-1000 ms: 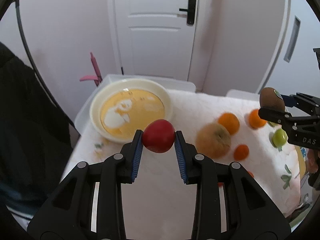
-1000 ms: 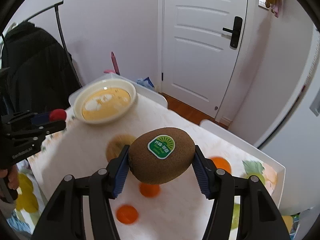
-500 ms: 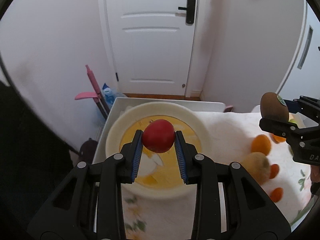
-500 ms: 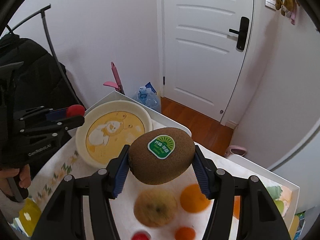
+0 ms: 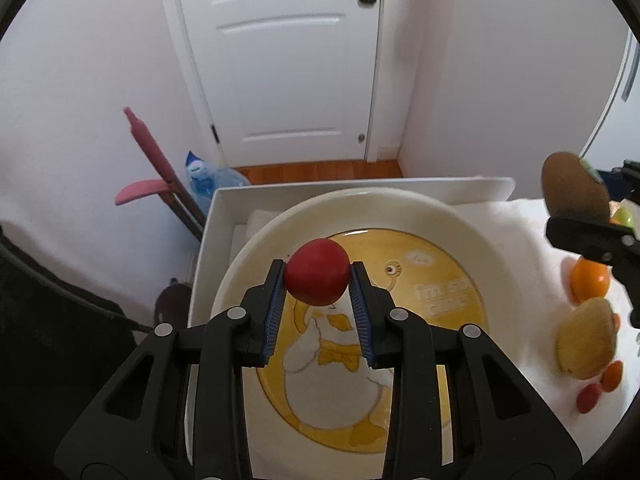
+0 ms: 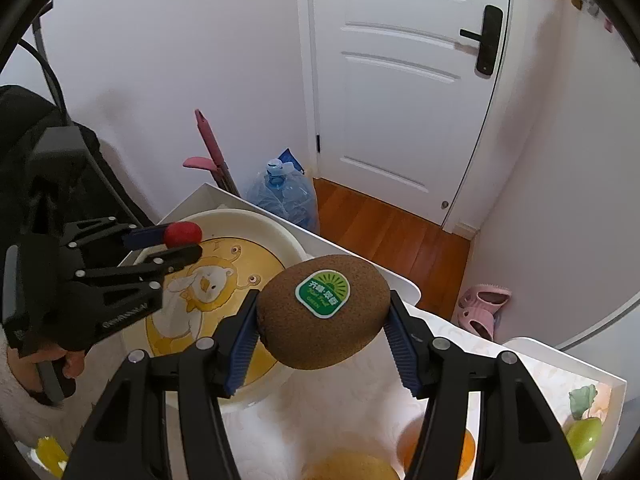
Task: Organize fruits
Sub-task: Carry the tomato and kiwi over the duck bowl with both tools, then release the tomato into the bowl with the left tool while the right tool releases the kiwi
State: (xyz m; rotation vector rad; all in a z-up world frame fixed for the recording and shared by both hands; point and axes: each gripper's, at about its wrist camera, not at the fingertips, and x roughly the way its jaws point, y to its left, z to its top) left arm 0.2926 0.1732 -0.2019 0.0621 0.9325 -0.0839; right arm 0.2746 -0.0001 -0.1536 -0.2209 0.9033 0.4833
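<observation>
My left gripper is shut on a small red fruit and holds it above the cream bowl with a yellow duck picture; it also shows in the right wrist view. My right gripper is shut on a brown kiwi with a green sticker, held in the air beside the bowl at its right. The kiwi also shows at the right edge of the left wrist view.
On the white cloth right of the bowl lie an orange, a large yellowish fruit, a small red fruit and a green fruit. The white table edge drops to the floor, where a water bottle and a pink dustpan handle stand.
Both grippers have moved forward and left with their fruits. The red fruit is now over the bowl's middle, and the kiwi is closer to the bowl's right rim.
</observation>
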